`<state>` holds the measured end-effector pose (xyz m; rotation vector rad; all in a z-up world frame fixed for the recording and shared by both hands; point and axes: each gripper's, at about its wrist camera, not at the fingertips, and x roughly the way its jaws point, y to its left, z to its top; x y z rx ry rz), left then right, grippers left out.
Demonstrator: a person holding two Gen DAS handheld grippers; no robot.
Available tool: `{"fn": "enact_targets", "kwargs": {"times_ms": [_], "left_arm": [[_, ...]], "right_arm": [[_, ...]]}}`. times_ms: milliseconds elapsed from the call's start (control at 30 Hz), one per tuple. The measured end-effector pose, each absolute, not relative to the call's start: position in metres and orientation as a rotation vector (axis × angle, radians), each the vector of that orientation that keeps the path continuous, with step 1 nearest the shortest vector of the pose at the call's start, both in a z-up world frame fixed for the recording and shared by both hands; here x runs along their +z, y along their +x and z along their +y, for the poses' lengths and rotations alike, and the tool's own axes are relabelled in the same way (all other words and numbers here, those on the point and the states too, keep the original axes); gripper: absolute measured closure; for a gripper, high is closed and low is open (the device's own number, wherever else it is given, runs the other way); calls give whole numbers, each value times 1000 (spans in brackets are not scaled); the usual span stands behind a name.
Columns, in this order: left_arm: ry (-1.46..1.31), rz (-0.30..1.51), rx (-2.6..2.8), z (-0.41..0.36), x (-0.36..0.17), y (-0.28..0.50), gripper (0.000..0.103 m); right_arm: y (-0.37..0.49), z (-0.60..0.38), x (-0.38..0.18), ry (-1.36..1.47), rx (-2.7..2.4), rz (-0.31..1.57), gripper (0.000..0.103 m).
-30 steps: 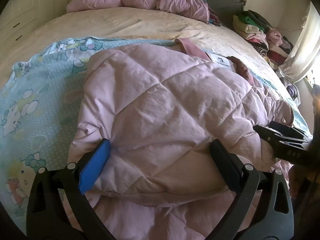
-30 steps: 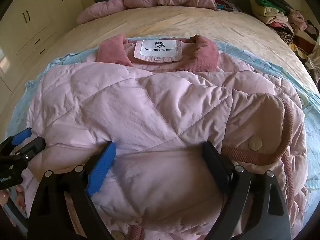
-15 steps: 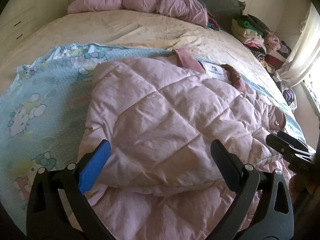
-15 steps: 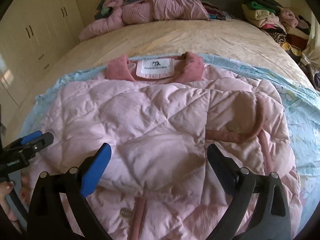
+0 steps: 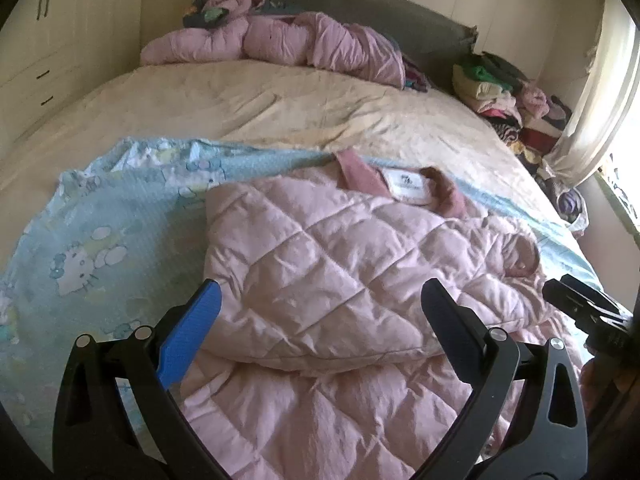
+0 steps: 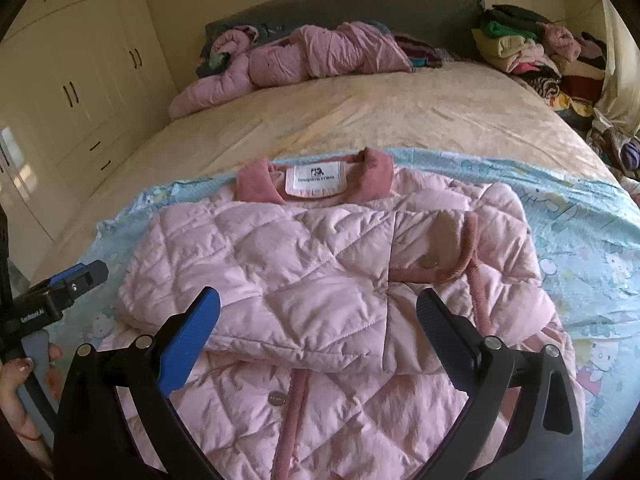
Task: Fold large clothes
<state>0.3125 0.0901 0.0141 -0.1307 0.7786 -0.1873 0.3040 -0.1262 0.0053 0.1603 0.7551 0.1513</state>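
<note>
- Two sets of tongs are seen hovering over a pink quilted jacket [image 6: 320,280], and both are spread wide with nothing pinched between them.
- Left gripper [image 5: 320,316] is held above the near-left part of the jacket; right gripper [image 6: 318,318] sits over its middle. Neither looks to be touching fabric, though contact at the lower edge can't be fully ruled out.
- The jacket is laid flat on a light-blue cartoon-print sheet [image 6: 592,240], which is spread over the beige bedding [image 6: 360,112]. Collar and white label [image 6: 316,178] are pointed away toward the headboard.
- Both sides appear to be folded in over the front already, so a narrower rectangle has been made. A folded edge is seen running across the body just past the fingertips in both views, with the buttoned lower part [image 6: 280,420] lying nearer.
- The step in hand is judged to be the gap between folds: side folds done, lengthwise fold not yet done.
- Next, the hem end (or the collar end) would probably need to be gripped at two corners, one per tong, and brought over evenly. Puffy filling may spring back, so a pressing-down pass is likely needed.
- Another pink padded garment [image 6: 304,60] and a clothes pile [image 6: 516,48] are left near the headboard, well apart.
</note>
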Motion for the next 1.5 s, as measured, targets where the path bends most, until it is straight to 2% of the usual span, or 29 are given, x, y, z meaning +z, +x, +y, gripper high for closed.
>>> {"fn": "enact_targets", "kwargs": {"times_ms": [767,1133,1500], "left_arm": [[-53,620,-201,68,63,240,10],[6,613,-213,44,63,189,10],[22,663,-197,35,46,150,10]], "right_arm": [[224,-149,52,177,135,667,4],[170,-175,63,185,141,640,4],[131,-189,43,168,144,671,4]]}}
